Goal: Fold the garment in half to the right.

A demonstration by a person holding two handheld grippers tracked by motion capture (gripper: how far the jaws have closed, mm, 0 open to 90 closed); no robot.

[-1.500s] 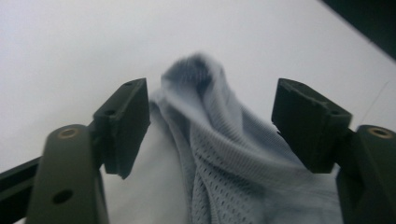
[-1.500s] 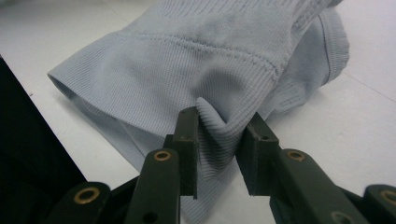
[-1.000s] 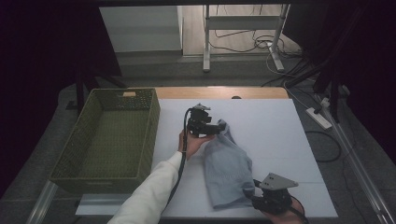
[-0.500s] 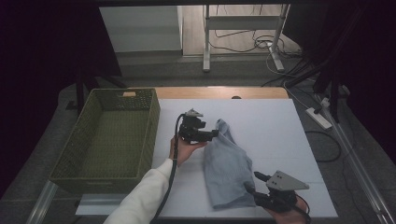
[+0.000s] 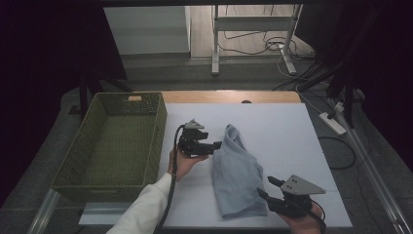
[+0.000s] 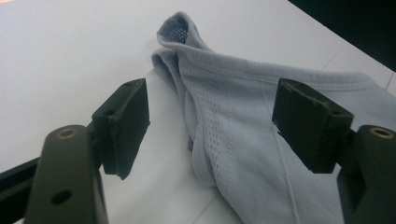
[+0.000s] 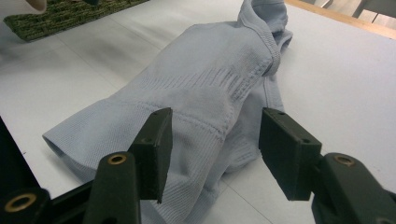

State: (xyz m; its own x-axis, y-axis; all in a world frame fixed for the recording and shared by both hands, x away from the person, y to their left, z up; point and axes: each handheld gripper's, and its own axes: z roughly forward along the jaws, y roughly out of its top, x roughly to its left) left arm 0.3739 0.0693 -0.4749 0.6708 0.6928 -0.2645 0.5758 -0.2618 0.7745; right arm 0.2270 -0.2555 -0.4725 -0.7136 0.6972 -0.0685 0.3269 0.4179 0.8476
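Pale blue knit garment [image 5: 237,174] lies crumpled on the white counter [image 5: 292,136], toward its near edge. Left hand-held gripper [image 5: 214,145] sits beside it, jaws apart and just closing slightly, nothing gripped. Right hand-held gripper [image 5: 267,189] gapes at the hem, holding nothing. Green woven basket [image 5: 104,183] at the left edge.

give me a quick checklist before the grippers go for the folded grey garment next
1. Left gripper open: ok, its jaws stand apart and have just been closing a little, nothing pinched between them.
2. Right gripper open: ok, jaws apart at the garment's near corner.
3. Garment free of both grippers: ok, the pads press on no cloth.
4. Garment lying flat: not ok, the far end is bunched and stands up.
5. Basket ready to receive: ok, it sits open beside the left gripper with nothing in it.
6. Whether the right gripper's jaw tips touch the cloth: cannot tell.
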